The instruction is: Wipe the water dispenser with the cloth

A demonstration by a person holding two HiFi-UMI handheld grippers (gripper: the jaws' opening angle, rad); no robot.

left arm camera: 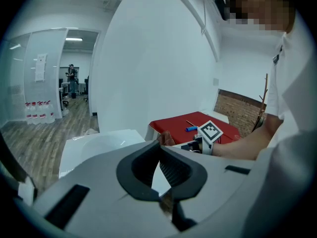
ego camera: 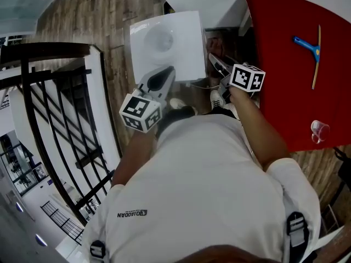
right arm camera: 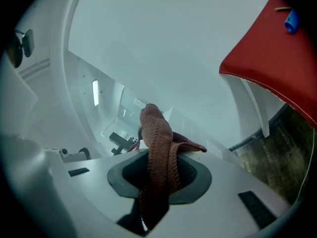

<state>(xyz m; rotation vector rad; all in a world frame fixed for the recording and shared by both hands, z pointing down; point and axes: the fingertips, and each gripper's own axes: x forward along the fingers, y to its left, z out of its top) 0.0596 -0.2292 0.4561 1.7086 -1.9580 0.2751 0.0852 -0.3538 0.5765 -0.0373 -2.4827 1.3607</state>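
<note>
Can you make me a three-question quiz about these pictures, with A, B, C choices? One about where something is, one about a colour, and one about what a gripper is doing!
1. Where does the blue-headed tool with the wooden stick lie?
A. on the red table
B. on the floor
C. on a chair

2. What colour is the knitted cloth?
A. green
B. reddish-brown
C. yellow

3. What are the right gripper's fingers doing?
A. spread wide, empty
B. shut on the cloth
C. holding a cup

Answers:
1 A: the head view shows it lying on the red top.
2 B: it looks reddish-brown in the right gripper view.
3 B: the cloth is pinched between the fingers there.
</note>
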